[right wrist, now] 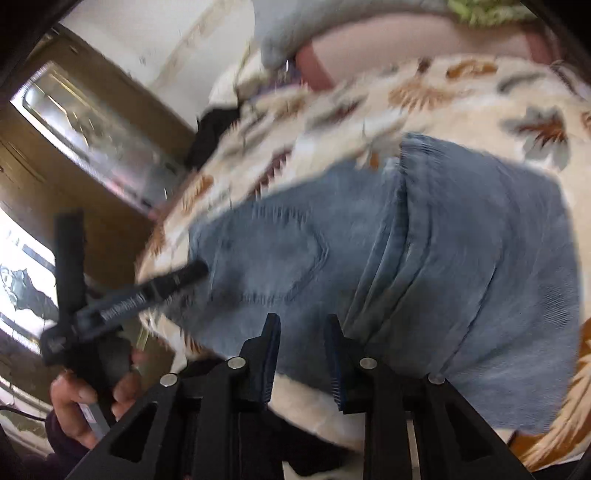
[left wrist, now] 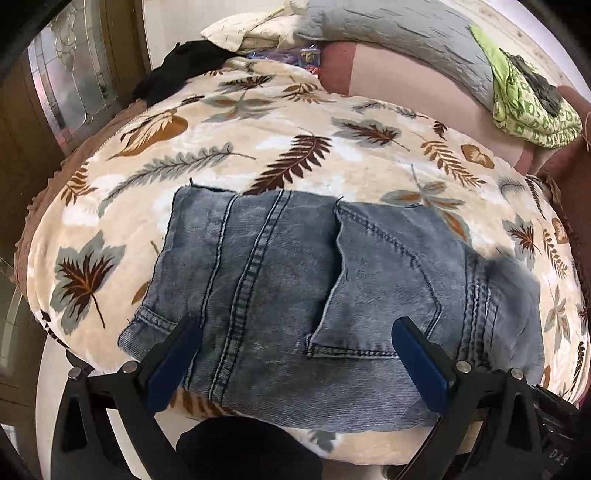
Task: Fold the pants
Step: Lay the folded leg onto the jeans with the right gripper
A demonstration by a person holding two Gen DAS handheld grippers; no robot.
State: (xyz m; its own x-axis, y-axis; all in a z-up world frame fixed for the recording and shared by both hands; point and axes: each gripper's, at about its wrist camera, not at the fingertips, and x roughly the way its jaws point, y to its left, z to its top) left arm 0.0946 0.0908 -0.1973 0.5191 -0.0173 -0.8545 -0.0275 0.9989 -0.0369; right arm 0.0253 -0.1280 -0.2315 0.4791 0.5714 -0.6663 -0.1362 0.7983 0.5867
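Observation:
The blue denim pants [left wrist: 325, 291] lie folded into a compact stack on the leaf-patterned blanket [left wrist: 258, 155], back pocket up. My left gripper [left wrist: 295, 332] is open, its blue-padded fingers [left wrist: 421, 354] wide apart just above the near edge of the stack, holding nothing. In the right wrist view, which is blurred, the pants [right wrist: 424, 258] fill the middle. My right gripper [right wrist: 301, 332] hovers over their near edge with a narrow gap between its fingers and nothing in it. The left gripper [right wrist: 184, 277] also shows there, held in a hand, tips at the stack's left edge.
A grey pillow [left wrist: 399, 33], a green patterned cloth [left wrist: 524, 107] and a black garment [left wrist: 177, 70] lie at the far side of the bed. A brown wooden door with a glass panel [left wrist: 66, 74] stands to the left. The bed's near edge [left wrist: 332, 450] is just below the pants.

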